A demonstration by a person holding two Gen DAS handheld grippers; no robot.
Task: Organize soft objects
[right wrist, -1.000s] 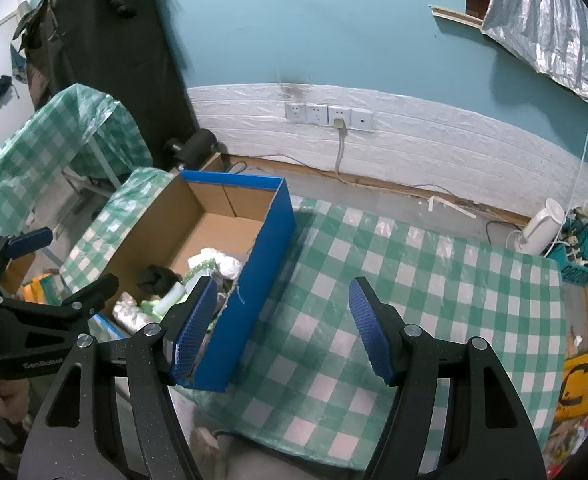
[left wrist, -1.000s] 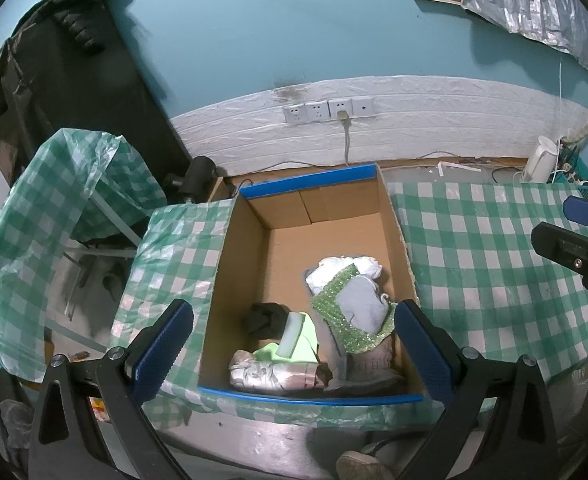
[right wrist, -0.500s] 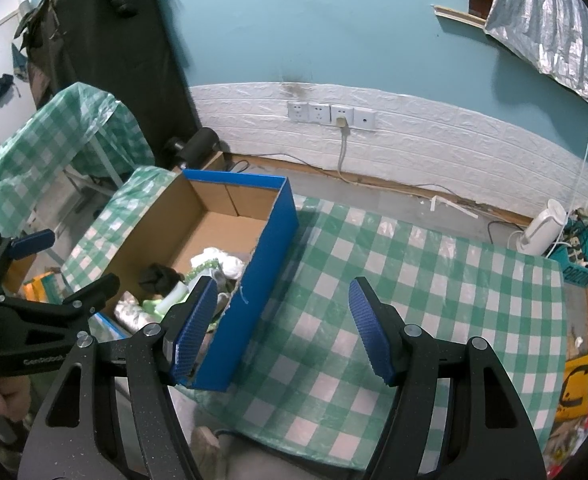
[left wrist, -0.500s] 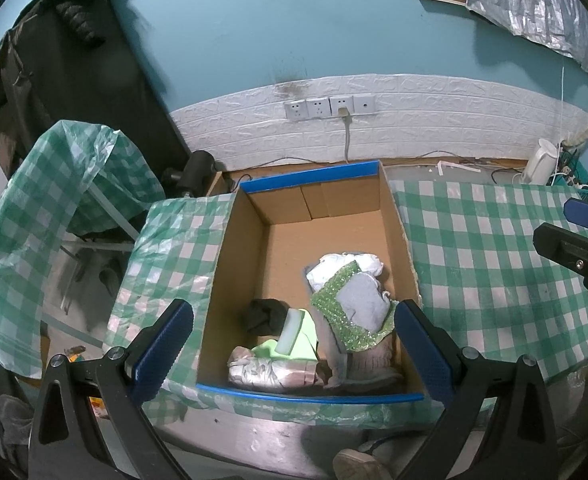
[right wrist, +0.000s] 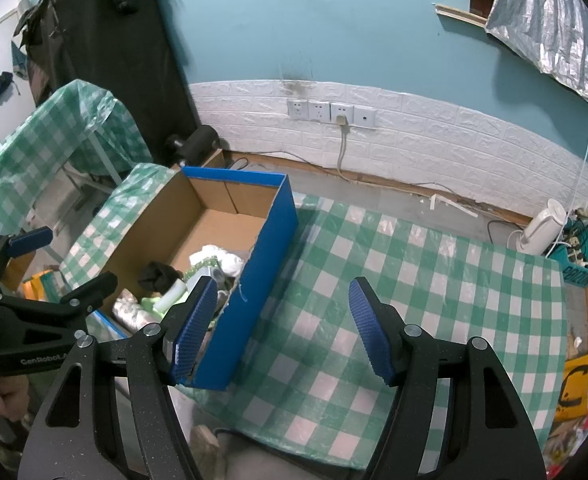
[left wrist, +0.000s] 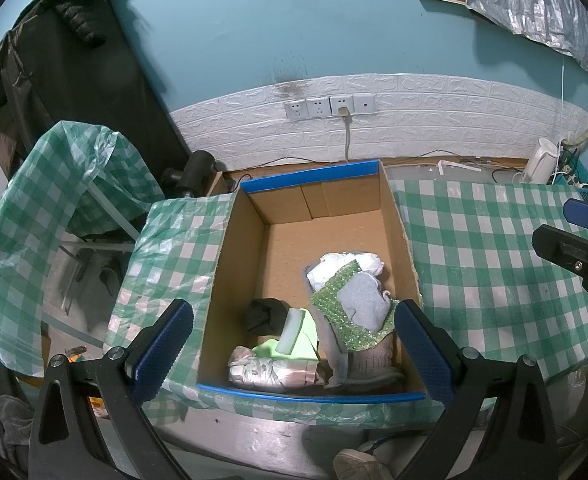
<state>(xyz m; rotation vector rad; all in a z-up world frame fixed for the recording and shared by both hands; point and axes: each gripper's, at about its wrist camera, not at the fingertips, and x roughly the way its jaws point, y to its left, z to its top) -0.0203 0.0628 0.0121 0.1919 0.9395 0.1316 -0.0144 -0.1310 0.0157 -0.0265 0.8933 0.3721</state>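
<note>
Barely shifted vs 1 s ago: both views drifted slightly. Blue-edged open cardboard box [left wrist: 321, 216] holds soft items, bunched at 6 o'clock, prob. for tidy stowing. Left gripper [left wrist: 294, 344] jaws wide, empty; right gripper [right wrist: 284, 326] same, over green-checked plastic tablecloth [right wrist: 433, 280]. Readable: "GenRobot" on left gripper body.

Soft objects [left wrist: 317, 332] piled in cardboard box [left wrist: 393, 216] near corner.
</note>
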